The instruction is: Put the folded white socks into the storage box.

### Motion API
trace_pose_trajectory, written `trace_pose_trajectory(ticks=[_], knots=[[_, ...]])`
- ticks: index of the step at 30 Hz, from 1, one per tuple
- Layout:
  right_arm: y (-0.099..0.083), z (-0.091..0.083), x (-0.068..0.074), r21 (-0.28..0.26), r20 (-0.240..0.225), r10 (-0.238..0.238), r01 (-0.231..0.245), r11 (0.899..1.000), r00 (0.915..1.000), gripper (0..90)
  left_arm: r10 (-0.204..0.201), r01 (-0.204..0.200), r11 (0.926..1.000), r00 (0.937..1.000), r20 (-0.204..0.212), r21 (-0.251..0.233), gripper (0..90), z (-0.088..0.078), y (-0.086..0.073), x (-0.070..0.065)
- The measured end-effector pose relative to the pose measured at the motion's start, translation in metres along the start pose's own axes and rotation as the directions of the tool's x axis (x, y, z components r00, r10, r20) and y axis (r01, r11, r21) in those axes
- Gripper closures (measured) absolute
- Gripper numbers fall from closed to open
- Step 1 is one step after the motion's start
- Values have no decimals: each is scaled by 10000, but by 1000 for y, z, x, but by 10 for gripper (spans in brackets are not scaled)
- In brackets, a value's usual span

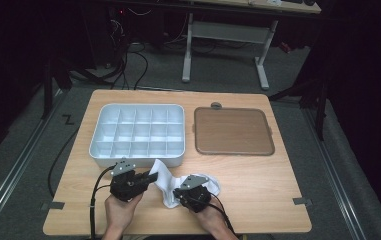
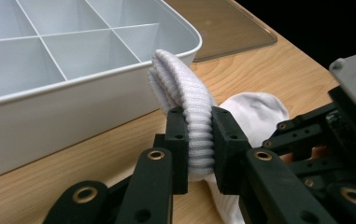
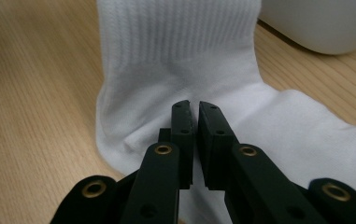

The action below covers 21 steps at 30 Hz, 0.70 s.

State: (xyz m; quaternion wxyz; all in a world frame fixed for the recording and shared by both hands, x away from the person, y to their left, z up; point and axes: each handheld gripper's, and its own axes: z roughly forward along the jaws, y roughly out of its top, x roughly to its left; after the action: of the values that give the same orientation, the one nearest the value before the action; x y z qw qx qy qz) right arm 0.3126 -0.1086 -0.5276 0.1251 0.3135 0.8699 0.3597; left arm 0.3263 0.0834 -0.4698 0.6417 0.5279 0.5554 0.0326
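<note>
White ribbed sock (image 2: 189,102) — cuff bunched

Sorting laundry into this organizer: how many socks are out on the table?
1: the white sock lies before the tray, between both grippers; layers may hide a second.

A white compartment tray (image 1: 137,134) sits just beside a brown lid (image 1: 233,131) on the wooden table (image 1: 258,190).

text: none legible | labels: none | brands: none | numbers: none
</note>
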Motion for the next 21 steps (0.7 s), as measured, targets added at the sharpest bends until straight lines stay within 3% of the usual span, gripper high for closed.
trace_pose_trajectory(ticks=[12, 17, 21], knots=[[18, 19, 24, -37, -451, -402, 401, 9992, 9982, 857, 162, -166, 9996, 9998, 134, 240, 784, 1, -3, -3], [18, 15, 23, -18, -504, -217, 217, 9998, 9985, 847, 227, -231, 9992, 9997, 110, 340, 784, 1, -5, -2], [17, -1, 19, -110, -163, -257, 256, 9996, 9995, 833, 301, -301, 9987, 9995, 7, 418, 783, 1, -5, -1]])
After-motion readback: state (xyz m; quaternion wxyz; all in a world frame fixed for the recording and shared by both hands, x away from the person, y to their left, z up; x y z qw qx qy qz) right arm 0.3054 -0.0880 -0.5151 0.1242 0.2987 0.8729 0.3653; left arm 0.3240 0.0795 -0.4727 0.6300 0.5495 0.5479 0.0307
